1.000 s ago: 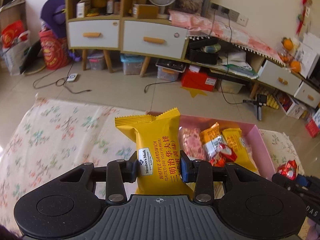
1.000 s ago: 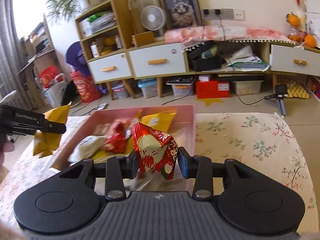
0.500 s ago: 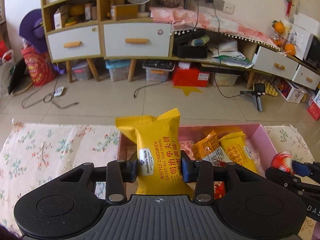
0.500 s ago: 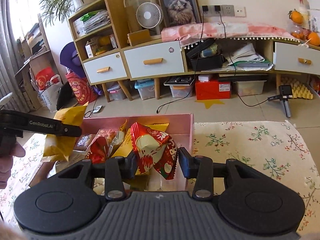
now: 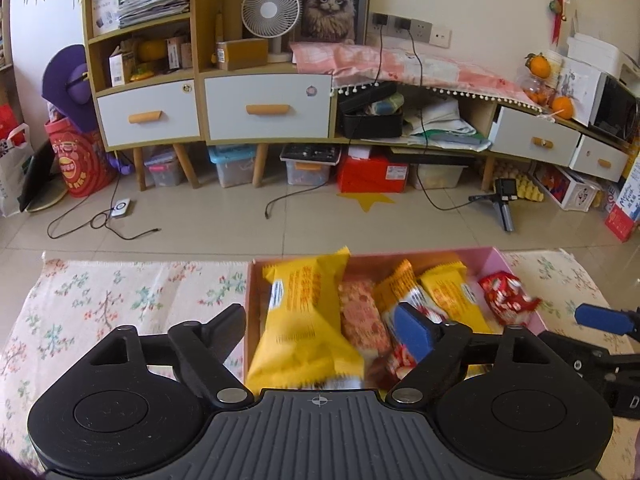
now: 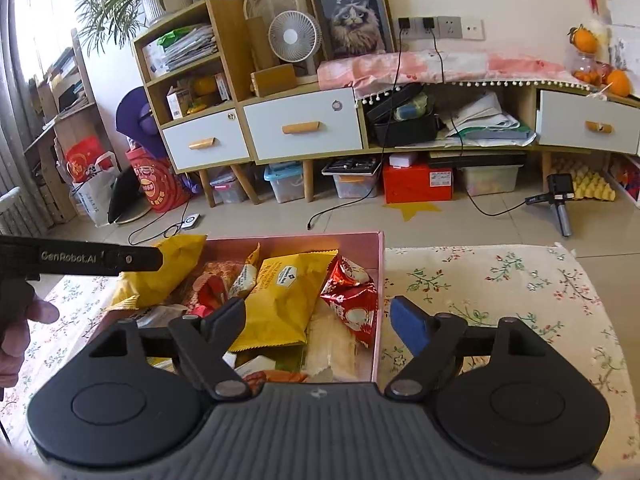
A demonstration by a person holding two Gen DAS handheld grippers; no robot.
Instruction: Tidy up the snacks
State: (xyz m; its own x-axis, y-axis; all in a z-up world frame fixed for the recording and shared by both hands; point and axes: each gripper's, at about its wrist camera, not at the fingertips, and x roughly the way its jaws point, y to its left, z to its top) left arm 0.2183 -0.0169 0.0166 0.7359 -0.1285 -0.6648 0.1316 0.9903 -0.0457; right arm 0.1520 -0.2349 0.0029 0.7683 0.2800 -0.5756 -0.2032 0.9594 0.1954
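Left tool point(image 6: 80, 258) reads "GenRobot.AI" (packet print blurred).

My two handheld units, left gripper point(image 5: 322, 326) and right gripper point(image 6: 318, 322), share black ribbed housings, round side discs, silver pivot screws, blue fingertip pads point(image 6: 408, 324), "GenRobot.AI" lettering.

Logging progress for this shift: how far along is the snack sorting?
Nearly done, it seems. The yellow waffle pack and red snack both sit in the pink box with the other packets. The left gripper and right gripper are open, holding nothing. No loose snacks show on the floral cloth.
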